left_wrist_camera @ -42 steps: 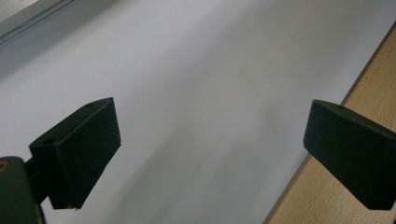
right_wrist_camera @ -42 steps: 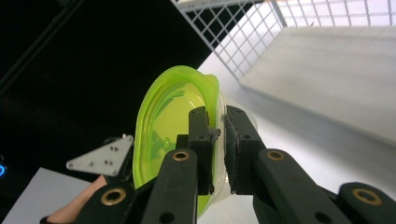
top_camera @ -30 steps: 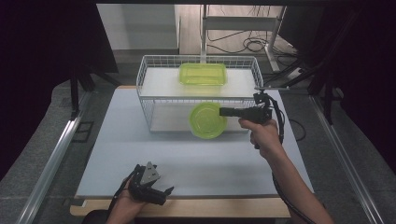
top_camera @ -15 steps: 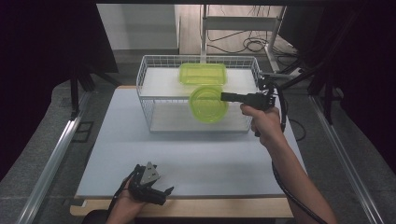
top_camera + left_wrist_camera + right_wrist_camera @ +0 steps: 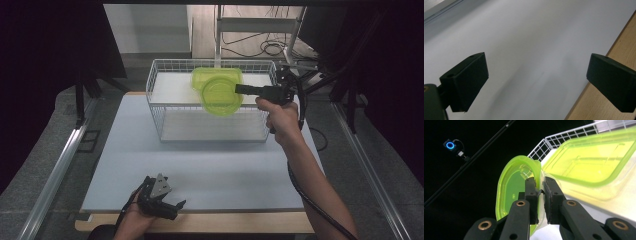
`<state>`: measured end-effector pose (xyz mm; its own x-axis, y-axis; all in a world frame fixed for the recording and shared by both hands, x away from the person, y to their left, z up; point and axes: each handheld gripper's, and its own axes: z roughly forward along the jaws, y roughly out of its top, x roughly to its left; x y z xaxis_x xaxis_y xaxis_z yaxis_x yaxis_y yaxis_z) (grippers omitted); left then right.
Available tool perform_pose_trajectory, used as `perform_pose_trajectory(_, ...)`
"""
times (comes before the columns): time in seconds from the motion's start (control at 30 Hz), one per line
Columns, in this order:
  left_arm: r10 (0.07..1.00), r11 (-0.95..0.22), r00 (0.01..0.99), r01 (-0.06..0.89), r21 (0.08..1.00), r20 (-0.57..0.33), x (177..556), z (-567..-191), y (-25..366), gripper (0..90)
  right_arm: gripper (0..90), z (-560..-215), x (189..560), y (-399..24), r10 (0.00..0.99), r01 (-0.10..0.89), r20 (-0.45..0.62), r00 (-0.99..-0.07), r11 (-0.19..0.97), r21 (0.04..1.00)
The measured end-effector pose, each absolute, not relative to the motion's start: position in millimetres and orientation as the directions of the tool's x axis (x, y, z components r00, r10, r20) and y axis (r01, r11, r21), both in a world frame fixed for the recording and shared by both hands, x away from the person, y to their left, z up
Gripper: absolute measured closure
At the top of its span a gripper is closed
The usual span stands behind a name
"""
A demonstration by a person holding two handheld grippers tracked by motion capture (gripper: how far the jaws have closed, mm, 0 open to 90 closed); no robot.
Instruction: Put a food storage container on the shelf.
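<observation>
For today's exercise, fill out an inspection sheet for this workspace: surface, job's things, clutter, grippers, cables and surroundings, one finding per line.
Surface: white table top with a wooden front edge, bare where it shows.
Job's things: round green container held up at the white wire basket; rectangular green container on the basket's upper shelf.
Clutter: nothing seen.
Grippers: right gripper clamped on the round container's rim; left gripper rests near the front edge, jaws wide apart, nothing between them.
Cables: black cable runs under the right forearm; more cables lie on the floor behind.
Surroundings: dark curtains at both sides.
</observation>
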<state>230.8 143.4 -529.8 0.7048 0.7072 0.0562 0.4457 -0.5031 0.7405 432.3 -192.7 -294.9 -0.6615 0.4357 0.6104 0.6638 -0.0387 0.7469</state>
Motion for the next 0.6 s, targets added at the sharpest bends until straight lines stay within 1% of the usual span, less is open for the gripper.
perform_pose_trajectory(0.6,0.706,-0.509,0.705,0.444,0.737,0.062,231,-530,144,3.8,81.9,-269,457,-178,0.531,0.616,0.558,-0.637,-0.084,0.783)
